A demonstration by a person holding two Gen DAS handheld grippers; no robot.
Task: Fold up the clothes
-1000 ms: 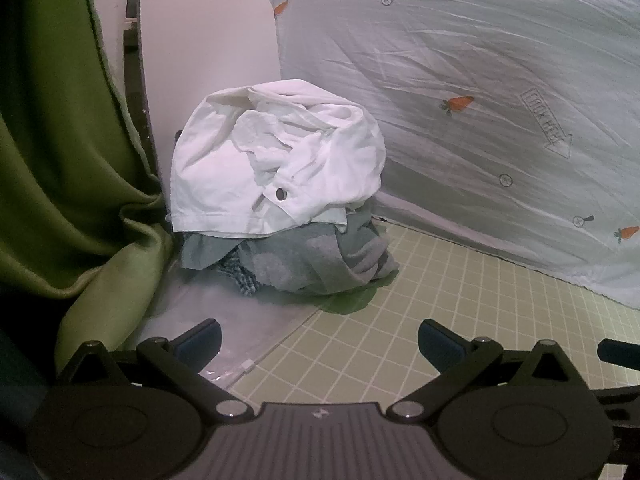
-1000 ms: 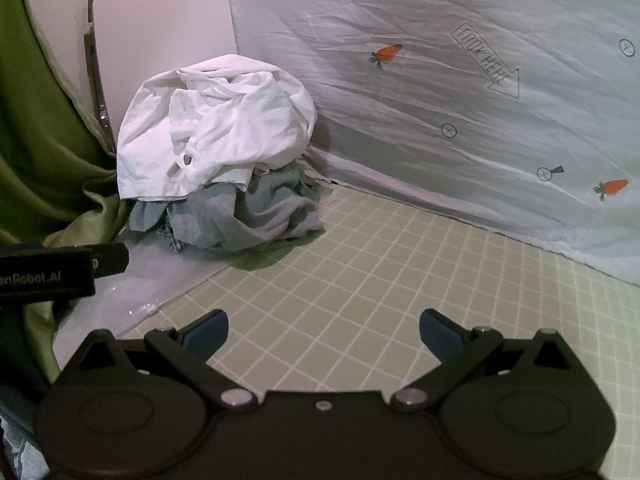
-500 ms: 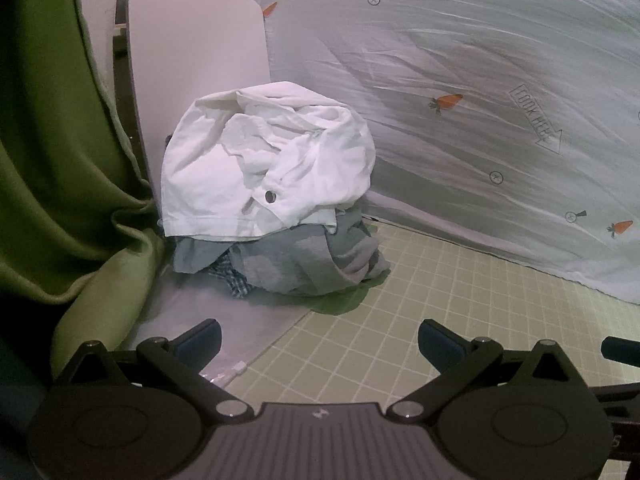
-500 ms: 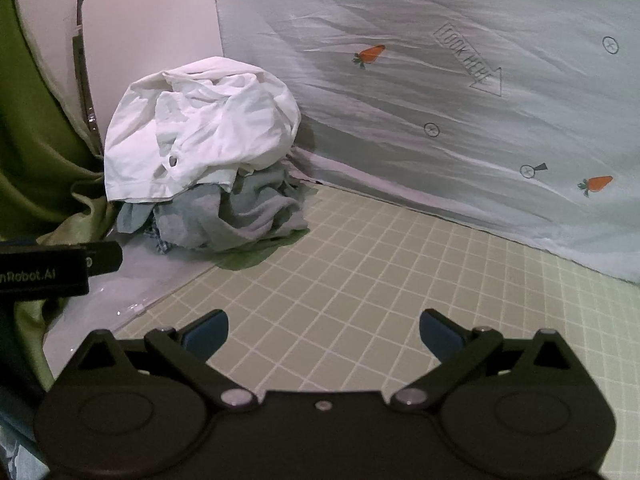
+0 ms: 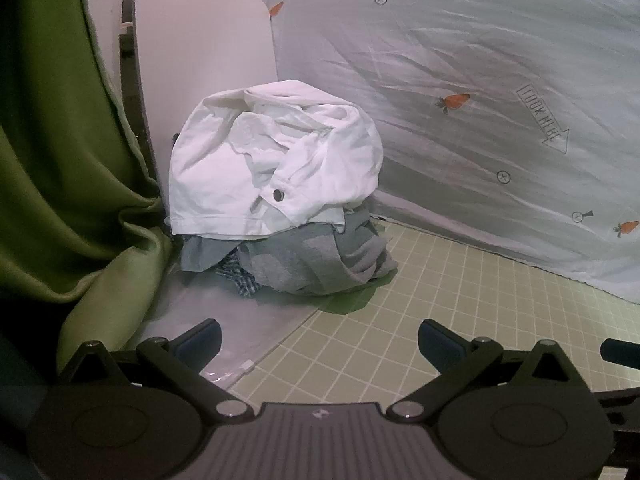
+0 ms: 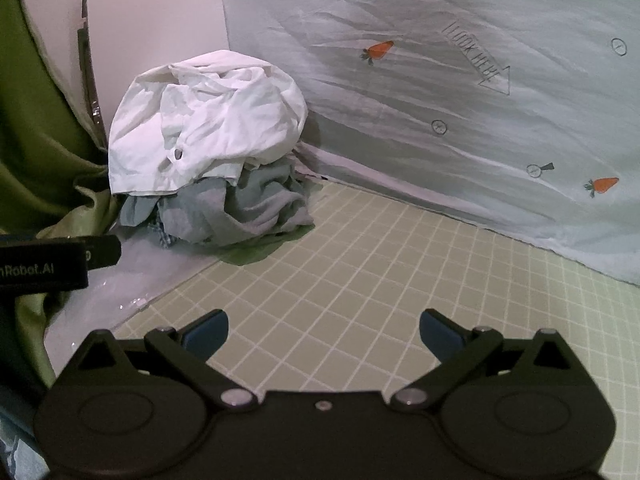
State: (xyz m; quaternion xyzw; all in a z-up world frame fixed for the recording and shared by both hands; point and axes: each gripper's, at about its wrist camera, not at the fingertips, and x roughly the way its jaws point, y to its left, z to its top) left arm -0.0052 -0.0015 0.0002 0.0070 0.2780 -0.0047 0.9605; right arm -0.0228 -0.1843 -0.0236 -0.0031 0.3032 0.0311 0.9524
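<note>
While both grippers gape (empty), white garment [image 5: 256, 168] tops grey clothes [image 5: 304, 260].

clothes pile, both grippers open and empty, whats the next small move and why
Probably ease the left hand-held gripper forward to the white garment topping the pile: it lies over the grey clothes, and both open grippers sit short of it.

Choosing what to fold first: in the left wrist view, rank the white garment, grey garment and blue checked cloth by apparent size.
1. white garment, top of the pile
2. grey garment, partly covered, so unsure
3. blue checked cloth, mostly hidden
</note>
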